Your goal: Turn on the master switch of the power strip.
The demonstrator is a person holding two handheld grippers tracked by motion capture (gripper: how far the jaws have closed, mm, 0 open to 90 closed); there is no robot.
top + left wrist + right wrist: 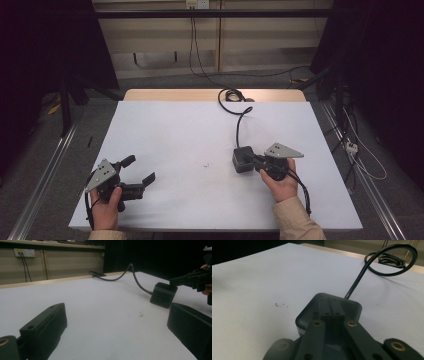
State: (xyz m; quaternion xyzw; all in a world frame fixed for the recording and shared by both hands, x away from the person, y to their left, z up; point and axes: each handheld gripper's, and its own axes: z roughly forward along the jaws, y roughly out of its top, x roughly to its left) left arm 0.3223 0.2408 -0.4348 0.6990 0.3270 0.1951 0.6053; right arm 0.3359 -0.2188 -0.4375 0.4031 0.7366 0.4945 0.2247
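Observation:
A black box-shaped adapter lies on the white table, right of the middle, and its black cable runs back to a coil at the far edge. My right gripper is shut, its jaws pressed together and resting over the top of the adapter. The right gripper view shows the closed tips lying on the box, with the cable leaving beyond them. My left gripper stands open near the front left corner, nothing between its jaws. Its own view looks across to the adapter.
The coiled cable lies on the wooden strip at the table's far edge. A small dark mark is on the sheet between the two hands. Metal rails run along both sides of the table, and loose wires lie on the floor at right.

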